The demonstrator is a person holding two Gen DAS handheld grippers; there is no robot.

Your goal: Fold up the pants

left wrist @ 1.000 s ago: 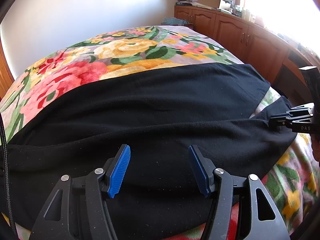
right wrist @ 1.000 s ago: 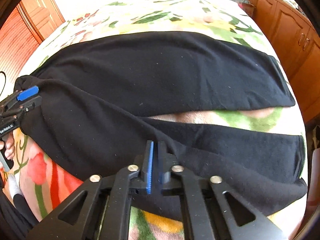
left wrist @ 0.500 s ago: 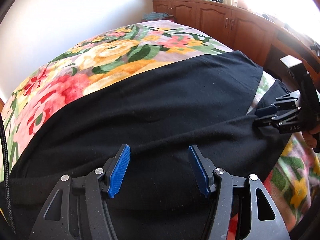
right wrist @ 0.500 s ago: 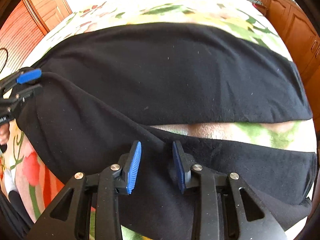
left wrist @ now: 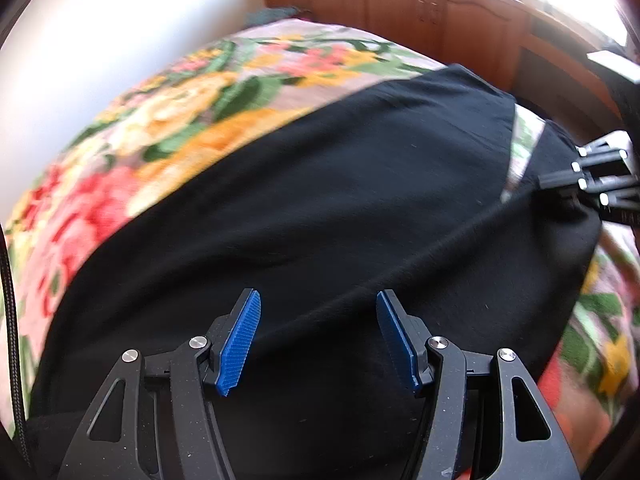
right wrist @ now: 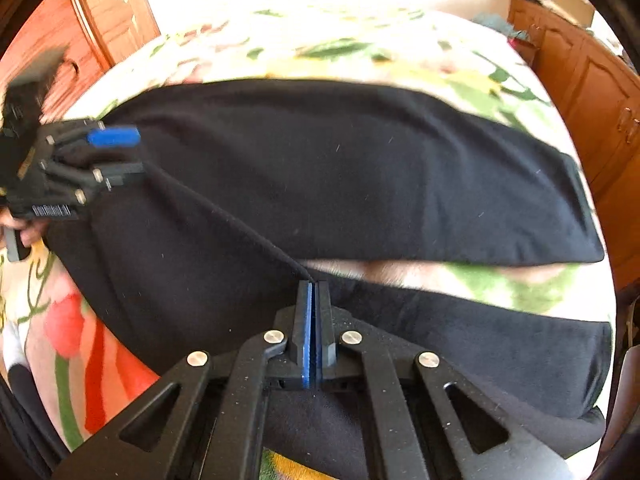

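Since a second ago, right tongs (right wrist: 314, 292) have clenched on the black fleece pants (right wrist: 360, 168) at the crotch ridge on the floral bedspread (left wrist: 168, 120); left tongs (left wrist: 318, 328) hover released. Next: left should pinch the waistband ridge, then lift for the lengthwise fold.

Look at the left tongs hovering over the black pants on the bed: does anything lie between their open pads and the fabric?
Nothing visible does. The left tongs hang open directly above the black pants, with only bare fabric and a taut ridge between the pads. The right tongs are pinched shut on the pants at the crotch.
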